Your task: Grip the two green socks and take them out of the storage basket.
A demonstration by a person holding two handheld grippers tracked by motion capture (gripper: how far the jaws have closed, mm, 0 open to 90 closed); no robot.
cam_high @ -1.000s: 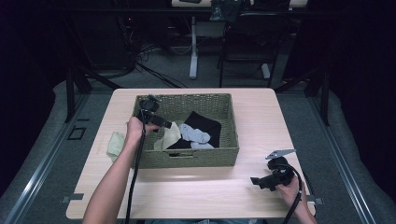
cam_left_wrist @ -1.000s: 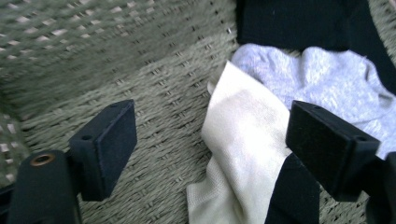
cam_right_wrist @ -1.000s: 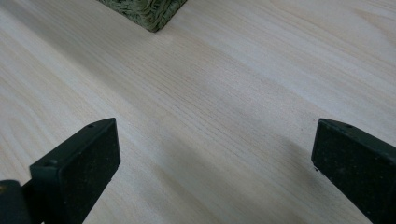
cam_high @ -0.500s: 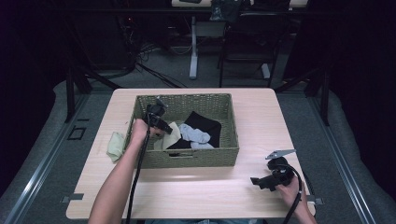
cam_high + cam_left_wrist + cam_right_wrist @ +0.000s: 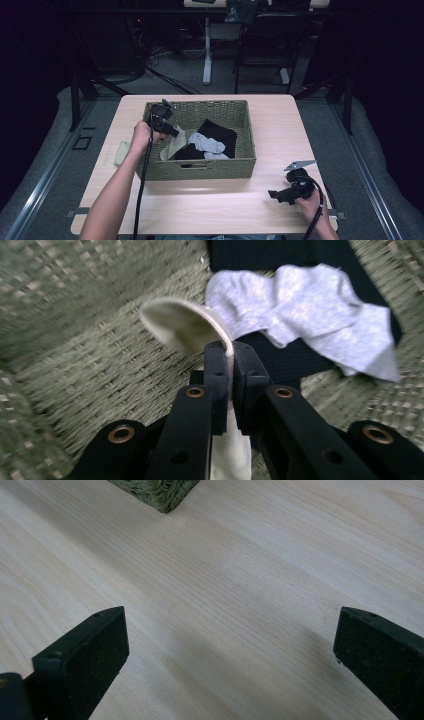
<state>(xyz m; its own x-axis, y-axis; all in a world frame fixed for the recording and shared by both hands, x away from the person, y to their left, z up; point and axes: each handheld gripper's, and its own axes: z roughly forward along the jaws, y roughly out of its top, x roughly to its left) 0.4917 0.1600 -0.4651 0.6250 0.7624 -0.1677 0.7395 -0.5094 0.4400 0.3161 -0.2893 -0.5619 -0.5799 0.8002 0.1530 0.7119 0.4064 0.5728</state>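
Inside the basket, the left gripper pinches the cream sock, hanging lengthwise below; the right gripper gapes outside it.

The high view is lit from above on the table alone — its pale wood reads bright and even, while the room behind falls into near black, with only faint shapes of furniture legs and cables. Shadows on the wood are soft and short, close under the basket. The picture is slightly soft and grainy throughout.

In the left gripper view the woven basket wall at the left edge is smeared by blur, and the grey sock looks washed out and hazy; the near jaws are sharper.

The right gripper view is bright, the wood grain crisp in the middle — a soft, broad shadow lies between the jaws.
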